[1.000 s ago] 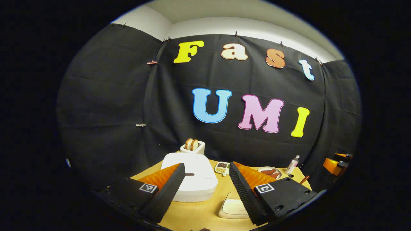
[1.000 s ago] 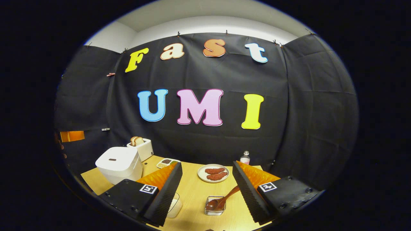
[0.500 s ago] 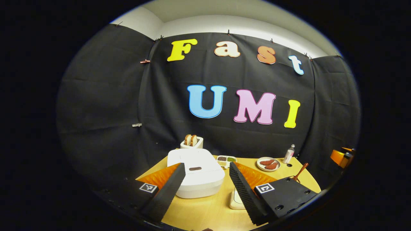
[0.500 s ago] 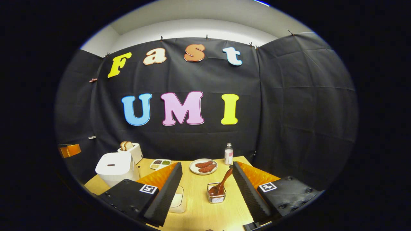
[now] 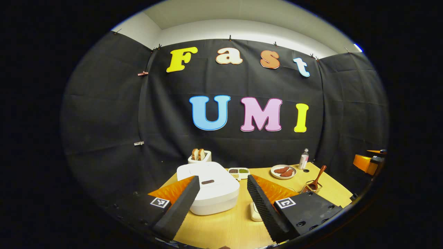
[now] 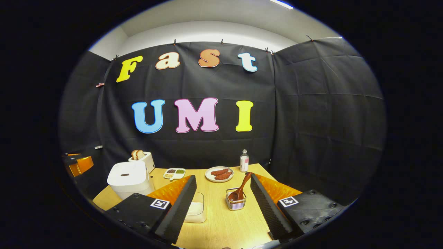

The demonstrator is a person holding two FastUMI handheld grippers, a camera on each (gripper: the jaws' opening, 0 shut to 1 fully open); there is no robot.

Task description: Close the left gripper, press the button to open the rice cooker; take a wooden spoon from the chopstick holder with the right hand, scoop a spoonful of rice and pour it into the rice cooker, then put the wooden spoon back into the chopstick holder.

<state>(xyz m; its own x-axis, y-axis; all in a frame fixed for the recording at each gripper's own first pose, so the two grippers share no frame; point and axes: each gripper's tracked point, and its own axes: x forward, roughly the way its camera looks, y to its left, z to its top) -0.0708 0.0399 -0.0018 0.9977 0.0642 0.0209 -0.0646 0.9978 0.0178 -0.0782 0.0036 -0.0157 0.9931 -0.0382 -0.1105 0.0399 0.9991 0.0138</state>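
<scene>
— Where does everything sit?

— The white, boxy rice cooker [image 5: 210, 188] stands on the pale wooden table [image 6: 225, 224] with its lid down and the dark oblong button [image 5: 208, 182] facing up, easy to press from above. The brown wooden spoon [image 6: 240, 189] leans bowl-down in the small wire chopstick holder [image 6: 235, 204], handle slanting up, so fingers can catch it. A shallow clear dish of white rice [image 6: 196, 210] lies between cooker and holder, handy for scooping.

— And the grippers?

— The left gripper [image 5: 221, 200] hangs short of the cooker, its fingers spread wide, holding nothing. The right gripper [image 6: 223, 204] hovers in front of the holder, equally wide and empty.

— So how far along is it?

— Lid shut, spoon in the holder: that fits a job ahead or one wrapped up with the lid closed again. I can't tell which.
</scene>
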